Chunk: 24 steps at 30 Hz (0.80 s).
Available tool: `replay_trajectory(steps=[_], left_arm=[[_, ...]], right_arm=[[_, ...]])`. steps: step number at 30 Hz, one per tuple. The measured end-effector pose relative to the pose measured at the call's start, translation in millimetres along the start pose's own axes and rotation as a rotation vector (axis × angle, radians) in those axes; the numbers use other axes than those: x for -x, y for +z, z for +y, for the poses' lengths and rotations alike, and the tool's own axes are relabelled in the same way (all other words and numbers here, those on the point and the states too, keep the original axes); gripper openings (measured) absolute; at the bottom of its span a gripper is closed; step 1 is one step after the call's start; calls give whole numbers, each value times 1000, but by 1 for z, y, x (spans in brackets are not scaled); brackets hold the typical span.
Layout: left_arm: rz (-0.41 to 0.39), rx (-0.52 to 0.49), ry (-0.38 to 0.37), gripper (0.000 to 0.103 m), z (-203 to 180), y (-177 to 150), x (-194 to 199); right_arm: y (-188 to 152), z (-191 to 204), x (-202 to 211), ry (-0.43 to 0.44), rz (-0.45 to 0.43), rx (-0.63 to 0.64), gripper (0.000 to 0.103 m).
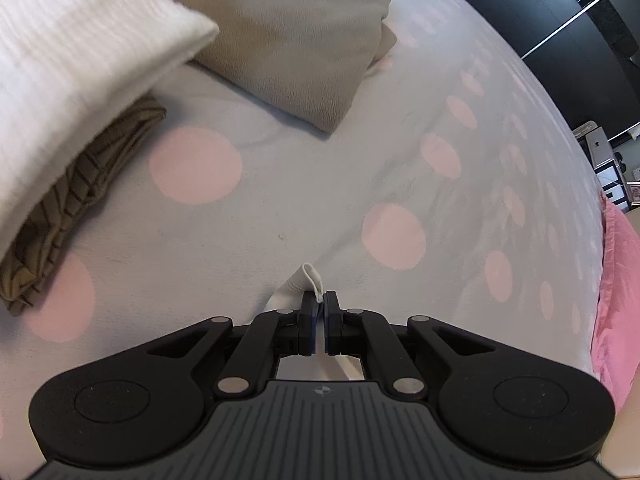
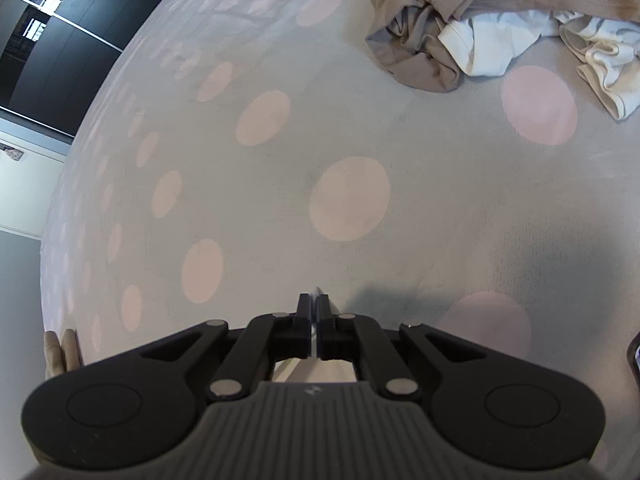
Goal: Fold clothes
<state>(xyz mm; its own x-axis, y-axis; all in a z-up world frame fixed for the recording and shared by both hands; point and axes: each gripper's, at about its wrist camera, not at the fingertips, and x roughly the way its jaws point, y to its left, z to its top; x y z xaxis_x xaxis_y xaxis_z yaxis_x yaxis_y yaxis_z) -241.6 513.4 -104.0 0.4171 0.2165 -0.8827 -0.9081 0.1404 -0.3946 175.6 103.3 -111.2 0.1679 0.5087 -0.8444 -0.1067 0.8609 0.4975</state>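
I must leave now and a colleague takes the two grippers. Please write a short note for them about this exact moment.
Left gripper: shut on a white garment edge.
Right gripper: shut on thin pale fabric, probably the same piece; I cannot confirm.
Done: folded white piece on striped olive one, folded beige one beside them, on the dotted bed cover.
Left: the held garment, then the unfolded pile.

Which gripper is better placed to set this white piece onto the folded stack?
Left, probably. The left gripper, shut on the white garment, faces the folded stack; the right gripper faces the unfolded pile.
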Motion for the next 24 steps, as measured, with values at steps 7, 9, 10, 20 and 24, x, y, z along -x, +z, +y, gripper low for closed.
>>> replay_trajectory(steps=[7, 9, 10, 20, 24], left_arm=[[8, -43, 17, 12, 4, 1, -2], [-12, -68, 8, 19, 3, -1, 7], [-18, -80, -1, 20, 2, -3, 12], [-148, -483, 4, 23, -32, -57, 54], [-76, -666, -55, 20, -51, -93, 45]], right_arm=[[1, 5, 4, -22, -58, 78, 22], [-3, 9, 7, -3, -57, 98, 22], [-7, 12, 9, 9, -51, 117, 22], [-89, 53, 8, 49, 29, 524, 9], [-123, 60, -5, 55, 84, 677, 8]])
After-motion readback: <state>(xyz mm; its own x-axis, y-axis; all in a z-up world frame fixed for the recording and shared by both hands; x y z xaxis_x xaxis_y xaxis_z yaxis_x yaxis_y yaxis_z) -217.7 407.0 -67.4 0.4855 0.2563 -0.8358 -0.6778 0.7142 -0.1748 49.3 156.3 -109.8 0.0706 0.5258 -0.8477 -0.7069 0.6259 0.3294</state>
